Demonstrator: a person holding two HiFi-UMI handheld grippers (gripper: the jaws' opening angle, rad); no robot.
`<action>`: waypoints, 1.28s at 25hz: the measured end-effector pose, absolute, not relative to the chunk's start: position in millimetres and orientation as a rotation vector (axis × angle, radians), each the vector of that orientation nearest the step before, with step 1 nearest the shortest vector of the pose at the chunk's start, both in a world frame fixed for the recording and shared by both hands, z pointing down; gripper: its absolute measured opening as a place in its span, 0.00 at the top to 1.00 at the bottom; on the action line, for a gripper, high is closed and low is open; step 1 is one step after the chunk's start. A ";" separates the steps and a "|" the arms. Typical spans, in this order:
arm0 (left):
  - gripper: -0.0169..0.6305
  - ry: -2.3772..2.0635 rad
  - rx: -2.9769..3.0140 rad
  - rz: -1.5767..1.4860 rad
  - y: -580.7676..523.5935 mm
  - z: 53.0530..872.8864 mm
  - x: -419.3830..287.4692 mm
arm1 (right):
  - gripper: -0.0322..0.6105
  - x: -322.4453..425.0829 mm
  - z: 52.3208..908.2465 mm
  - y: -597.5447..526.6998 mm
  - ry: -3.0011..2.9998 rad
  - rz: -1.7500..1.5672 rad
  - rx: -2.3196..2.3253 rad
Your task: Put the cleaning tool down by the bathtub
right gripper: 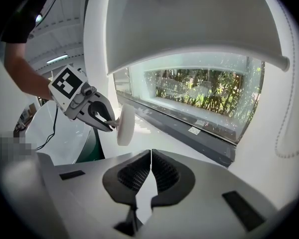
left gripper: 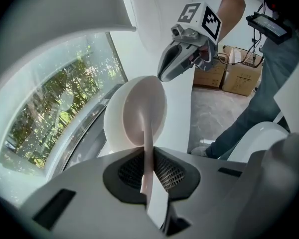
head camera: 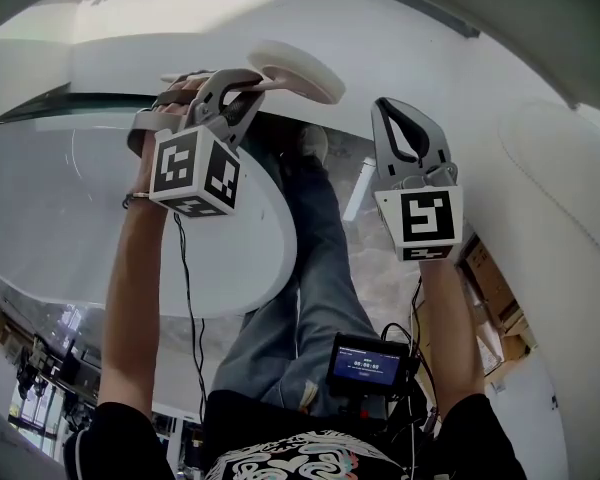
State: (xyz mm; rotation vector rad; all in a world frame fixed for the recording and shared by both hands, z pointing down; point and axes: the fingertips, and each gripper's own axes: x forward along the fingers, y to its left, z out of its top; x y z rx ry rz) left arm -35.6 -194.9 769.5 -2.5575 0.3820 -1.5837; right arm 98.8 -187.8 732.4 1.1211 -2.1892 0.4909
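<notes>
Bright white bathroom: big oval bathtub (head camera: 60, 228) on the left of the head view, a long window (right gripper: 199, 93) w/ greenery behind it, stone-look floor (head camera: 380, 268) btwn tub and wall. Cardboard boxes (left gripper: 229, 73) sit on the floor further back.

Left gripper (head camera: 258, 83) points steeply down past the tub's far edge. Its jaws are nearly closed and clamp the thin pale handle (left gripper: 148, 148) of the cleaning tool (head camera: 295, 70). The handle runs straight up btwn the pads to a round white disc head. In the right gripper view the tool (right gripper: 125, 124) hangs edge-on in the left gripper (right gripper: 109, 123), just over the white ledge beside the tub and below the window. Can't tell if it touches the ledge.

Right gripper (head camera: 392, 106) is held off to the right, over the floor and well apart from the tool. Its jaws are pressed together w/ nothing btwn them.
</notes>
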 end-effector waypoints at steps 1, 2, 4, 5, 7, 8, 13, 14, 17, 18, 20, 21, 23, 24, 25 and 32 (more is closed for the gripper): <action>0.90 0.364 -2.555 -1.591 -194.2 773.2 -34.1 | 0.91 98.1 734.5 -188.0 -2.189 0.492 1.116; 0.90 0.349 -2.552 -1.599 -194.1 777.0 -33.0 | 0.91 97.0 736.4 -188.4 -2.190 0.493 1.112; 0.90 0.327 -2.546 -1.626 -194.0 785.2 -31.6 | 0.91 94.8 740.7 -188.7 -2.192 0.497 1.105; 0.90 0.315 -2.543 -1.643 -193.7 789.6 -30.8 | 0.91 94.2 743.2 -188.4 -2.193 0.499 1.101; 0.90 0.285 -2.537 -1.675 -192.8 798.7 -28.5 | 0.90 93.8 749.0 -187.4 -2.189 0.507 1.091; 0.90 0.267 -2.530 -1.690 -192.4 803.0 -27.5 | 0.90 93.5 752.0 -187.2 -2.186 0.511 1.086; 0.90 0.152 -2.487 -1.776 -187.7 822.6 -27.3 | 0.90 92.3 762.4 -186.4 -2.172 0.543 1.067; 0.90 0.131 -2.483 -1.792 -186.0 826.0 -27.0 | 0.90 93.1 763.7 -185.6 -2.170 0.549 1.063; 0.90 0.086 -2.489 -1.836 -182.9 835.5 -26.1 | 0.90 96.1 768.4 -183.8 -2.160 0.555 1.049; 0.90 0.070 -2.492 -1.852 -182.4 838.7 -25.9 | 0.90 97.3 769.9 -183.6 -2.158 0.555 1.049; 0.90 0.023 -2.493 -1.892 -180.0 844.8 -26.4 | 0.90 99.6 772.6 -182.3 -2.153 0.563 1.053; 0.90 -0.004 -2.493 -1.914 -178.2 847.6 -26.8 | 0.90 100.7 774.0 -181.7 -2.150 0.569 1.053; 0.90 -0.049 -2.497 -1.956 -176.0 852.5 -26.8 | 0.90 103.0 776.8 -181.7 -2.146 0.575 1.051; 0.90 -0.064 -2.499 -1.975 -175.8 854.9 -26.5 | 0.90 104.3 778.0 -182.1 -2.144 0.574 1.051; 0.90 -0.078 -2.498 -1.994 -176.0 857.4 -26.1 | 0.90 105.5 778.9 -182.6 -2.141 0.572 1.052; 0.90 -0.114 -2.517 -2.039 -176.9 866.4 -23.8 | 0.90 103.5 783.6 -180.4 -2.138 0.584 1.048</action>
